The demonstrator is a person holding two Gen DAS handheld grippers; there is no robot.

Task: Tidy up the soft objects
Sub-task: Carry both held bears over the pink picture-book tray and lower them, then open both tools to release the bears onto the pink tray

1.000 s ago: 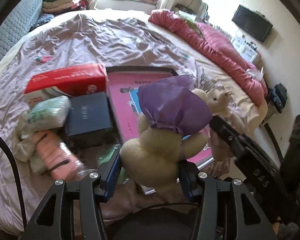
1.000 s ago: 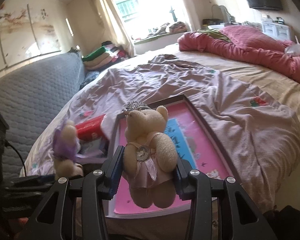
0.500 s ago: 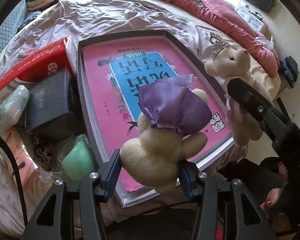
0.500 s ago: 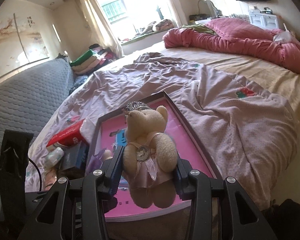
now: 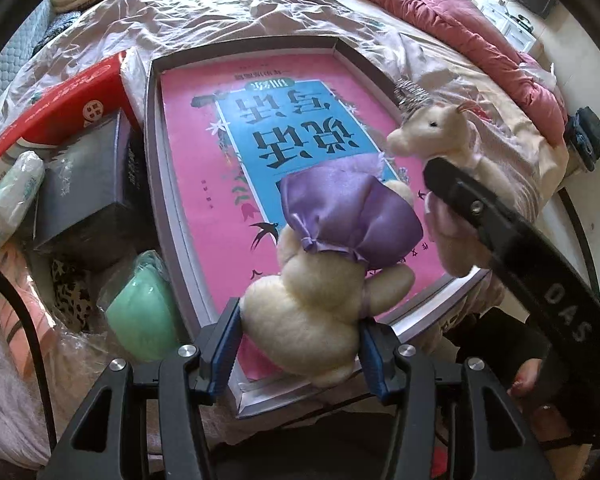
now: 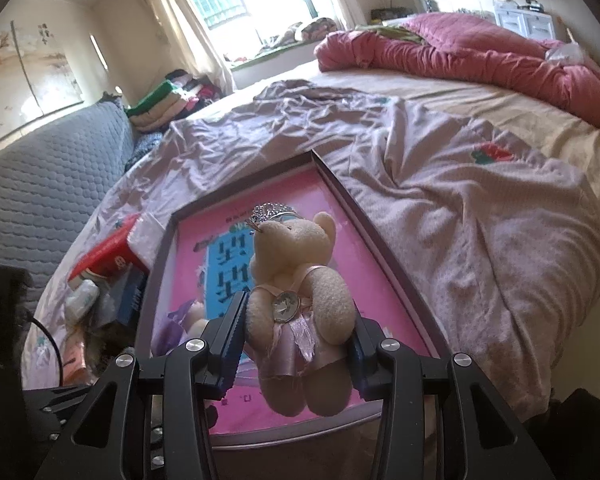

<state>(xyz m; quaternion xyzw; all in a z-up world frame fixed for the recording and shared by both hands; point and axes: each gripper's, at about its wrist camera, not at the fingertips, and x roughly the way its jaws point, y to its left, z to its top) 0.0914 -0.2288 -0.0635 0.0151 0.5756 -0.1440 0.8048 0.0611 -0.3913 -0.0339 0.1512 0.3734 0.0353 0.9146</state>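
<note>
Your left gripper (image 5: 300,334) pinching the purple-dressed bear (image 5: 320,280), your right gripper (image 6: 296,332) clamping the crowned bear (image 6: 296,300), both over the pink-lined box (image 5: 156,184), perhaps untouching, red carton (image 5: 56,108) at ten o'clock.

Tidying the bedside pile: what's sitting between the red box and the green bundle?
A dark grey box lies between the red box and the green bundle, seen in the left wrist view.

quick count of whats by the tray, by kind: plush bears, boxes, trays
Plush bears: 2, purple-dress bear in the left gripper, pink-dress bear in the right gripper
Boxes: 2, red box, dark box
Trays: 1, tray
Total: 5
</note>
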